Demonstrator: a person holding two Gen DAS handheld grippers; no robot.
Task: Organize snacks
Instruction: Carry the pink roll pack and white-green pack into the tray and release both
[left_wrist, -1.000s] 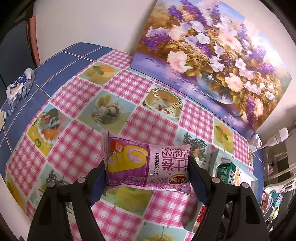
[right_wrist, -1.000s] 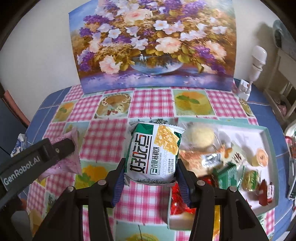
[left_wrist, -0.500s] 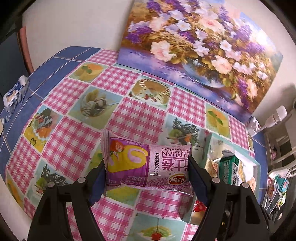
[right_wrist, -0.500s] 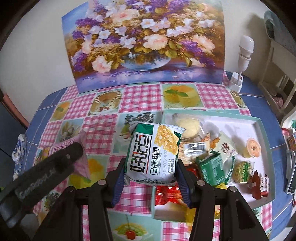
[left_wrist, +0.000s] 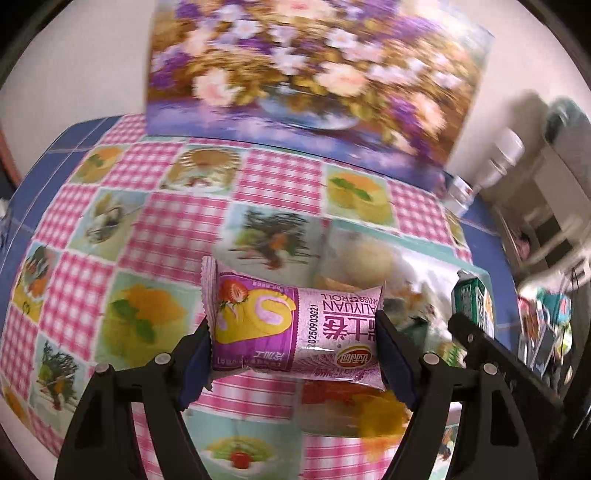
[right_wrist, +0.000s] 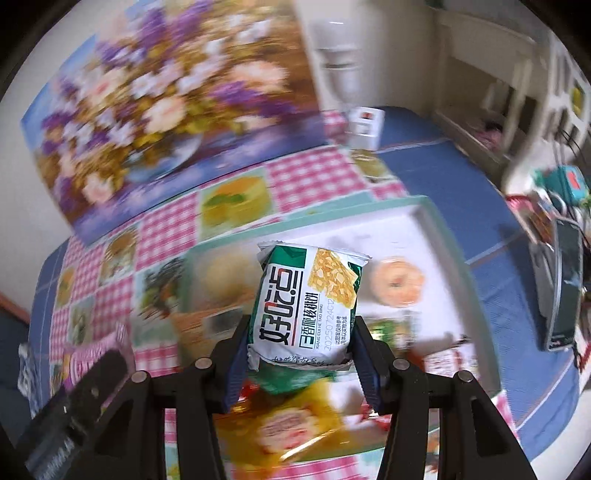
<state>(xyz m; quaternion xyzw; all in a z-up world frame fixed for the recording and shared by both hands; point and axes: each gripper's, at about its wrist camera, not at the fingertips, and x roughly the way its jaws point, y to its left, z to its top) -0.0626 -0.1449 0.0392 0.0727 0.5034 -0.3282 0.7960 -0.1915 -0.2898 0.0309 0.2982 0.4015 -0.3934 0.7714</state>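
Observation:
My left gripper (left_wrist: 291, 354) is shut on a pink Swiss roll packet (left_wrist: 295, 328), held crosswise above the left edge of the tray (left_wrist: 476, 271). My right gripper (right_wrist: 301, 354) is shut on a green and white walnut biscuit packet (right_wrist: 306, 299), held upright over the white tray (right_wrist: 436, 236) with its teal rim. Several snacks lie blurred in the tray, among them a round bun (right_wrist: 221, 277), a small jelly cup (right_wrist: 397, 282) and a yellow packet (right_wrist: 291, 432). The right gripper's arm and green packet (left_wrist: 471, 299) show at the right of the left wrist view.
A flower painting (left_wrist: 306, 81) leans on the wall behind the checked tablecloth (left_wrist: 85, 280). A white bulb socket (right_wrist: 364, 127) stands at the table's back right corner. Shelves and clutter (right_wrist: 554, 206) lie past the right table edge.
Both grippers have swept to the right with their packets. The tray now lies under the right gripper and beside the left one. The grips are unchanged.

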